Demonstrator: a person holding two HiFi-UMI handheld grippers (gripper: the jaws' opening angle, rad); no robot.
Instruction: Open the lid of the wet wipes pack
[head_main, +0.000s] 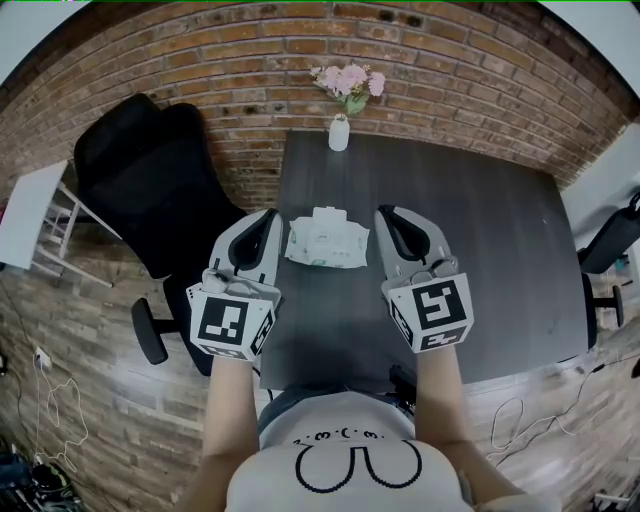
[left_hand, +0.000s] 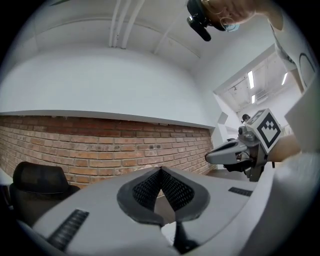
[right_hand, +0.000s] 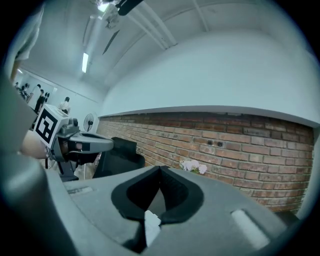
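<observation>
The white wet wipes pack (head_main: 328, 243) lies flat on the dark table (head_main: 500, 250), with a small white flap sticking out at its far edge. My left gripper (head_main: 269, 214) hovers just left of the pack and my right gripper (head_main: 385, 212) just right of it. Both are raised above the table and neither touches the pack. In the left gripper view the jaws (left_hand: 161, 170) meet at their tips with nothing between them. The right gripper's jaws (right_hand: 160, 169) are also shut and empty. A bit of white shows low in the gap behind them.
A white vase of pink flowers (head_main: 340, 128) stands at the table's far edge against the brick wall. A black office chair (head_main: 150, 170) sits left of the table, another chair (head_main: 610, 240) at the right. Cables lie on the floor.
</observation>
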